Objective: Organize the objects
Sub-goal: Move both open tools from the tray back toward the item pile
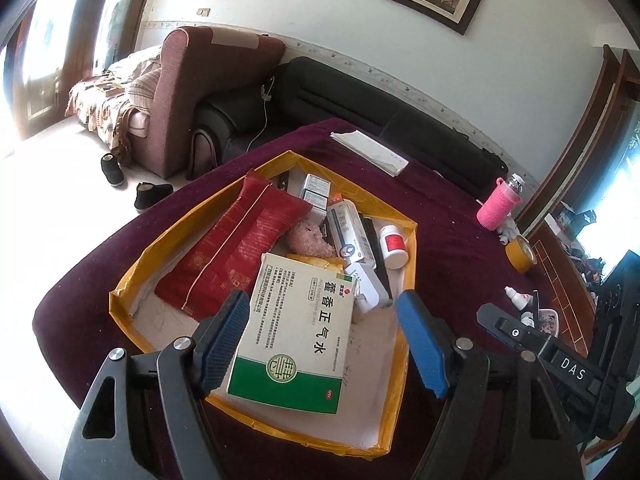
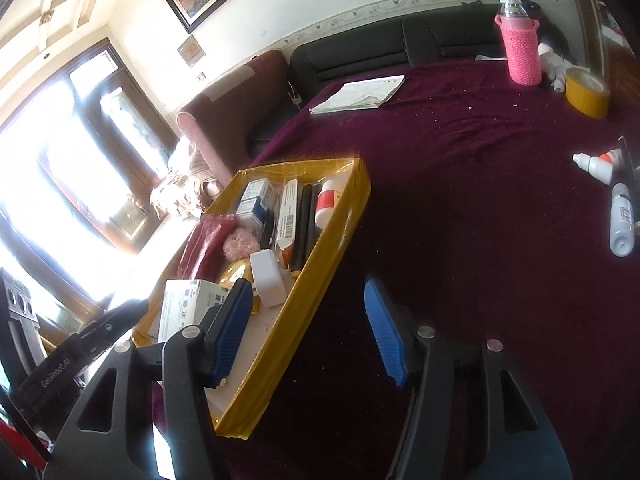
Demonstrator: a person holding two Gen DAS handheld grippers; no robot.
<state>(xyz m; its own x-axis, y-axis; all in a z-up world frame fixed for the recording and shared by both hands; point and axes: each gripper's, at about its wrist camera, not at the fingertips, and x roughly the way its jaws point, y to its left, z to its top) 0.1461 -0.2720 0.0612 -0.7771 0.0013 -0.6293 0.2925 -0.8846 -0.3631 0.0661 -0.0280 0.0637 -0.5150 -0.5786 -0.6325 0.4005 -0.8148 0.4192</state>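
A shallow yellow-taped box (image 1: 410, 256) (image 2: 352, 208) sits on the maroon tablecloth (image 2: 480, 200). It holds a green-and-white medicine carton (image 1: 296, 336), a red packet (image 1: 236, 248), a white bottle with a red label (image 1: 394, 246) (image 2: 328, 200), small cartons and dark sticks. My left gripper (image 1: 324, 298) hovers open above the near end of the box. The carton lies flat below it, clear of the right pad (image 1: 420, 344). My right gripper (image 2: 308, 286) is open and holds nothing; it straddles the box's right wall.
On the cloth outside the box lie small white dropper bottles (image 2: 596, 166) and a white spray bottle (image 2: 622, 220). Farther back are a pink-sleeved bottle (image 2: 522, 52), a yellow tape roll (image 2: 586, 92) and folded papers (image 2: 360, 94). Sofas stand behind the table.
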